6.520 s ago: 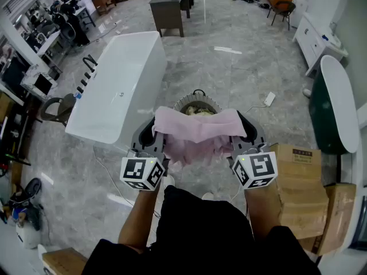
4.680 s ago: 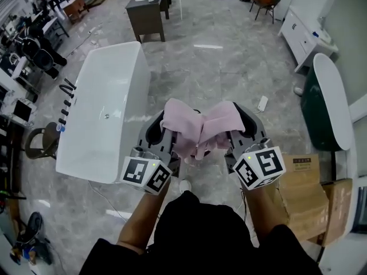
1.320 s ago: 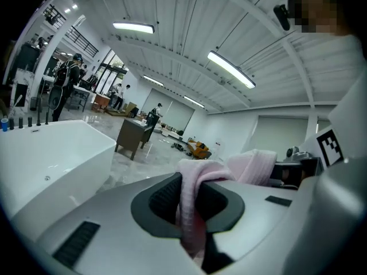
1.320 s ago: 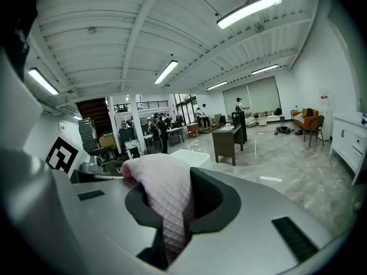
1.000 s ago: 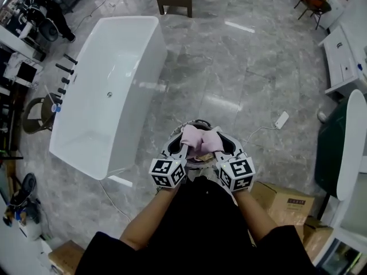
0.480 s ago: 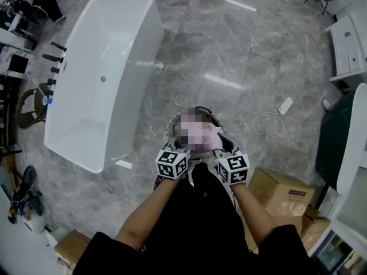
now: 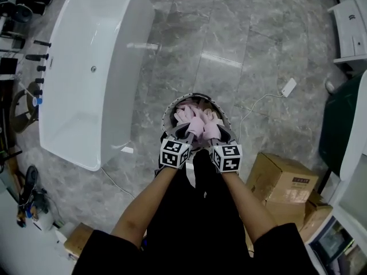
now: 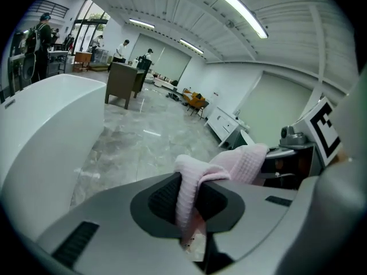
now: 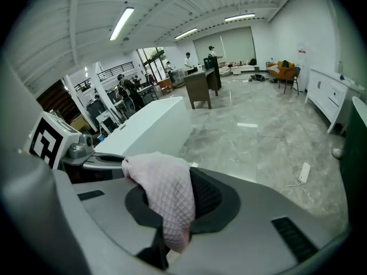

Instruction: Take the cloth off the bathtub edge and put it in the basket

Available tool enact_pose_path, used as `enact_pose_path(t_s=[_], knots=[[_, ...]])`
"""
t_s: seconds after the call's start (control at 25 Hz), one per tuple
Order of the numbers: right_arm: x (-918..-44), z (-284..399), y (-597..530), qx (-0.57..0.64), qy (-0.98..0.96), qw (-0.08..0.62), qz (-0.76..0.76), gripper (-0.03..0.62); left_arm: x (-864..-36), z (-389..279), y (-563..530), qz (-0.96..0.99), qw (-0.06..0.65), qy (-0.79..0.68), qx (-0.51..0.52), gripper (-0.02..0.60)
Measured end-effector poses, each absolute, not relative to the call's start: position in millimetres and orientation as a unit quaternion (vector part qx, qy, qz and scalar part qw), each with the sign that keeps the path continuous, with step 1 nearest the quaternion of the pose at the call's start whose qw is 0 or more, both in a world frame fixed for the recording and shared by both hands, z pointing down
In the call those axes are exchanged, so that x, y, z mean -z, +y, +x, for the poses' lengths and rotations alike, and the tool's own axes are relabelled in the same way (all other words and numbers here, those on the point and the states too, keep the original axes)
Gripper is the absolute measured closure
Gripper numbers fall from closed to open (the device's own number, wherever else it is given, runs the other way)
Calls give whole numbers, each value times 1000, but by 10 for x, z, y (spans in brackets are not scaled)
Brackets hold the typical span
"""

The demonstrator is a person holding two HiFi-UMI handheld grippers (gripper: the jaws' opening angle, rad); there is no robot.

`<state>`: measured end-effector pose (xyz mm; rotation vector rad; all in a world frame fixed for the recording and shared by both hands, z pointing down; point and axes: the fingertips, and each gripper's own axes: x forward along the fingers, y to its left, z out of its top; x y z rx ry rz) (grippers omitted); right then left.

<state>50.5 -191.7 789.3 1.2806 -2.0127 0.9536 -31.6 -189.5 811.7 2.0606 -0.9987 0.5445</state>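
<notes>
Biggest thing in the shot is the white bathtub (image 7: pixel 86 96), lying lengthwise away from the person at the left of the head view, well clear of everything else. A cardboard box (image 7: pixel 284 179) sits on the floor to the right.

The round basket (image 7: pixel 168 112) is right in front of the person, and the pink cloth (image 7: pixel 195 118) is bunched up directly over its opening. It runs sideways from one gripper to the other, with loose lobes poking away from the person.

The left gripper (image 7: pixel 184 132) and right gripper (image 7: pixel 211 132) sit side by side. Each has its jaws nearly closed and pinches a fold (both gripper views show fabric draped over the jaws and squeezed into the slot).
</notes>
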Motion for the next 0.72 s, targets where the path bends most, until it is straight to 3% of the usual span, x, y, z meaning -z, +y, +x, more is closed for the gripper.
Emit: enact_pose_path(t_s=[0.36,0.72], knots=[[-8679,452,-1856,-382,-730,332,459,530,-8956,-471,-1905,787,400,-365,-298,518],[-9032,543,-1874,-429,-685,338,482,525,-9203,-498,-1863,764,472,-332,-288,445]])
